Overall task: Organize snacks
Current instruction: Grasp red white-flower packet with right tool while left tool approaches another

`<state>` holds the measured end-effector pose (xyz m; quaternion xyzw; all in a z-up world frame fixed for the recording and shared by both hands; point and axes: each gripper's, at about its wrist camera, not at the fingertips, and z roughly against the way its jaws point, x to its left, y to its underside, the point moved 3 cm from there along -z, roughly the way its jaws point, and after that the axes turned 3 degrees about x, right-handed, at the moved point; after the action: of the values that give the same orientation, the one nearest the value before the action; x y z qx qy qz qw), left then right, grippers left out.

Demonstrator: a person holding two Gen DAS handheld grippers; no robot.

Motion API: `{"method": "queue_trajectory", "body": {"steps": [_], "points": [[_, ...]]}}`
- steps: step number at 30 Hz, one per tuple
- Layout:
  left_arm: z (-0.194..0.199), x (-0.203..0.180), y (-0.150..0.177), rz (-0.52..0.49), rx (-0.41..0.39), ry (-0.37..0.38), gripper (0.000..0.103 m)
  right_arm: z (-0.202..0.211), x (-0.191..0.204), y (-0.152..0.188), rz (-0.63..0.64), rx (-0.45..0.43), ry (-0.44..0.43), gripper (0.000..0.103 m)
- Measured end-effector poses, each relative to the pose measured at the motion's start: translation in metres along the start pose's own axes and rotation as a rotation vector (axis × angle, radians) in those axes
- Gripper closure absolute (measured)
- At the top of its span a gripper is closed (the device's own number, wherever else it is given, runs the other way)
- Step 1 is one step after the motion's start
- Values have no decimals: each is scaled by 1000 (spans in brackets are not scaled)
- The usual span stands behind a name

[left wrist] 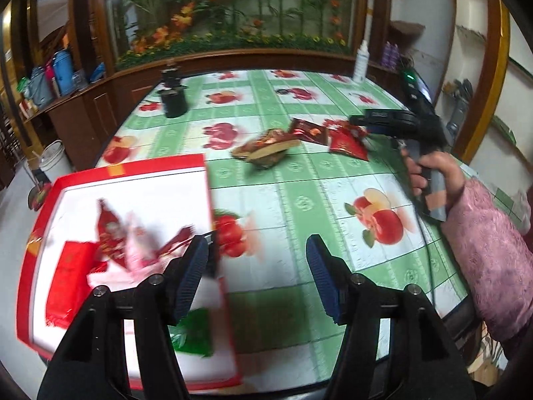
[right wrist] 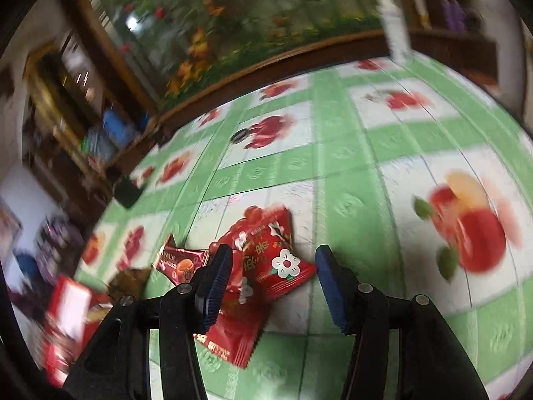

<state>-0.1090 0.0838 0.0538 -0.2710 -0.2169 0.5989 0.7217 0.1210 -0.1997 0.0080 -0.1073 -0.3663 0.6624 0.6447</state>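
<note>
red box [left wrist: 116, 170] at left already holds some packets; left gripper [left wrist: 256, 253] hovers released by its rim. right gripper [right wrist: 273, 266], jaws spread, straddles a red snack packet [right wrist: 266, 250] on the tablecloth [right wrist: 366, 173]. next: clench, then carry it to the box.

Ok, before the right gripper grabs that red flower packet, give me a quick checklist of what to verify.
1. right gripper open: ok.
2. red flower packet between the fingers: not ok, it sits toward the left finger.
3. Packet lying alone: not ok, it overlaps another red packet.
4. red box open, with room: ok.
5. left gripper open and empty: ok.
6. Sharp view: not ok, blurred.
</note>
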Motion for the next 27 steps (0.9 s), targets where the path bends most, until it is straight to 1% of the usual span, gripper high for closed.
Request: {"method": "queue_trajectory", "body": {"steps": [1, 2, 4, 5, 7, 11, 14, 17, 19, 22, 25, 27], "points": [[-3, -5, -3, -4, 6, 4, 43, -7, 4, 3, 36, 30, 14, 48], [-6, -11, -7, -11, 14, 10, 43, -12, 7, 5, 47, 60, 25, 49], [-14, -22, -16, -25, 26, 18, 43, -9, 12, 6, 83, 63, 44, 49], [-18, -28, -20, -33, 30, 18, 43, -10, 14, 8, 105, 83, 53, 49], [-26, -40, -29, -48, 36, 23, 43, -12, 18, 9, 156, 89, 76, 50], [-44, -60, -47, -57, 53, 48, 43, -11, 17, 9, 172, 104, 90, 53], [-58, -69, -62, -35, 71, 66, 43, -4, 5, 4, 102, 114, 79, 54], [-73, -78, -78, 17, 93, 73, 43, 11, -16, -8, -30, 76, 22, 54], [-82, -86, -89, 71, 110, 82, 43, 24, -29, -15, -100, 28, -5, 54], [-100, -97, -104, 169, 141, 84, 43, 39, -44, -21, -181, -31, -12, 54], [-121, -107, -115, 244, 166, 51, 43, 47, -58, -25, -251, -62, -34, 54], [-134, -113, -121, 284, 170, 55, 43, 49, -65, -27, -285, -69, -53, 54]]}}
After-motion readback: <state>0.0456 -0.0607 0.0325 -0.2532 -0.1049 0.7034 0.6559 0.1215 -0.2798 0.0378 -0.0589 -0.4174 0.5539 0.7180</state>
